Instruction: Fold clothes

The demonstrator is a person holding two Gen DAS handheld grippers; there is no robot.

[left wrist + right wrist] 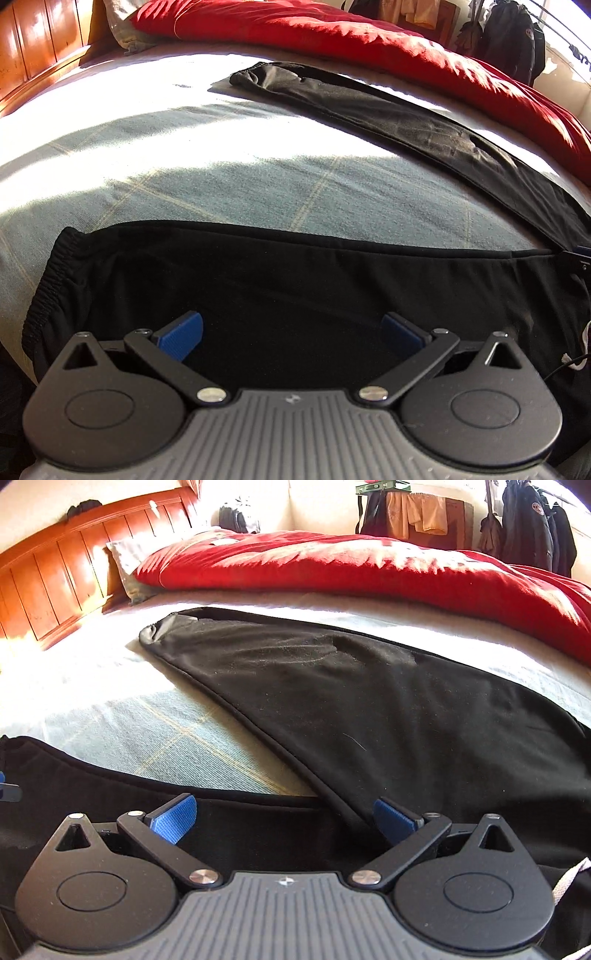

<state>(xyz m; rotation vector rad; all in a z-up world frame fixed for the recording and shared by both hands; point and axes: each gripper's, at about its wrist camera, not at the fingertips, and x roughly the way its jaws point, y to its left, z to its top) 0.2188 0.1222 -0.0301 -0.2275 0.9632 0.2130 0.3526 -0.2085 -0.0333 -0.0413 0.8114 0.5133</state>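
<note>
Black trousers (295, 280) lie spread flat on the pale checked bed sheet (221, 177), legs apart in a V. The near leg with its elastic cuff (44, 291) lies under my left gripper (291, 338), which is open and empty just above the cloth. The far leg (388, 110) runs toward the red duvet. In the right wrist view my right gripper (284, 821) is open and empty over the crotch where the two legs meet; the far leg (369, 701) stretches ahead and the near leg (110, 786) goes left.
A red duvet (369, 568) is bunched along the far side of the bed. A wooden headboard (55, 576) and a pillow (125, 565) stand at the left. Jackets and clothes (528, 520) hang at the back right. A white drawstring (569, 878) shows at the right edge.
</note>
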